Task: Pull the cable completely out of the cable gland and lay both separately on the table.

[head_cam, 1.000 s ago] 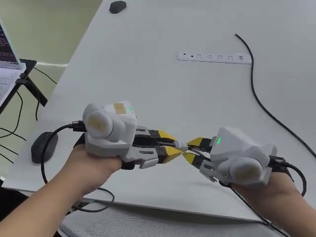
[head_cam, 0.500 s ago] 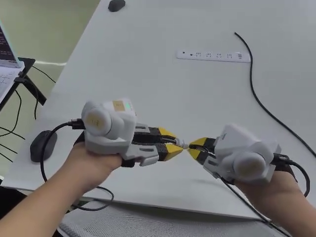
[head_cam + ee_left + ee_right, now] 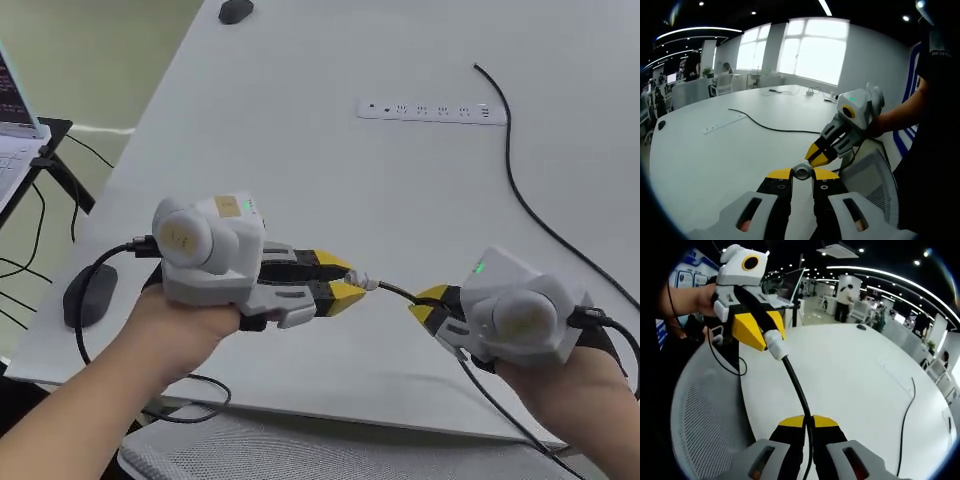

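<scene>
White surface (image 3: 300, 150): power strip (image 3: 432, 112) on far side, black cord (image 3: 520, 195) curving past its right end. Mouse (image 3: 236, 11) at far edge, second mouse (image 3: 82, 296) at left edge. Laptop (image 3: 15, 130) off surface, left.

I find both grippers over the near edge of the table (image 3: 300, 150), the left gripper (image 3: 345, 280) to the left and the right gripper (image 3: 425, 300) to the right, tips facing and apart. The cable gland (image 3: 365, 284) sits at the left gripper's tips; the cable (image 3: 395, 293) runs from it rightward into the right gripper's jaws. Behind them, a power strip (image 3: 432, 113) lies on the table, with a cord (image 3: 520, 190) passing just right of it. I note one mouse (image 3: 88, 298) at the near left edge.
</scene>
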Demonstrator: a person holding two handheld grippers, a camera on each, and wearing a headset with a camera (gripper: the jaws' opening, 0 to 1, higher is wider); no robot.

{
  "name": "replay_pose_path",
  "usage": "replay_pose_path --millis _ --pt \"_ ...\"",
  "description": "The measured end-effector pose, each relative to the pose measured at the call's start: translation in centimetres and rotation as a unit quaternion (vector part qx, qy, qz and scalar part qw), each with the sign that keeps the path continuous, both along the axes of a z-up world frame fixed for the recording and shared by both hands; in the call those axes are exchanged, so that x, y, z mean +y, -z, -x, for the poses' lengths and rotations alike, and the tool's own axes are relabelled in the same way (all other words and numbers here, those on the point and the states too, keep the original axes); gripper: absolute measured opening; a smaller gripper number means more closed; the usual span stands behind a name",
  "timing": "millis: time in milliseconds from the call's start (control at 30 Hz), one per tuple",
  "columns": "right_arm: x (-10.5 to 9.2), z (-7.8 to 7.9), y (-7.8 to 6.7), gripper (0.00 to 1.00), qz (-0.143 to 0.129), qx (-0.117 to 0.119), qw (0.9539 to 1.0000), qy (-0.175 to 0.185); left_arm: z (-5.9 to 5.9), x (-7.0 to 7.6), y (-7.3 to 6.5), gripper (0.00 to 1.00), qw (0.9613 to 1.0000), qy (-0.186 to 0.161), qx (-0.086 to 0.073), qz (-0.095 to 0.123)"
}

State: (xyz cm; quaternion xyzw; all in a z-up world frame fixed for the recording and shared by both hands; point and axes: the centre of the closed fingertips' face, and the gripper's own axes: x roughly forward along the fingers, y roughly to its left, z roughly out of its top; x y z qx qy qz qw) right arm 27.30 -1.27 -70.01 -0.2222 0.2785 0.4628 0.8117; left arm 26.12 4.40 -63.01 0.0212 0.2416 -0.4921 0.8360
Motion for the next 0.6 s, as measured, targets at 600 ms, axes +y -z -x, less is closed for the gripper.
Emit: replay_pose_path --millis 600 --pt "-0.9 -0.6 0.4 0.00 0.013 0.008 0.9996 0.023 0.1 1.8 1.4 0.15 0.9998 -0.013 0.013 0.004"
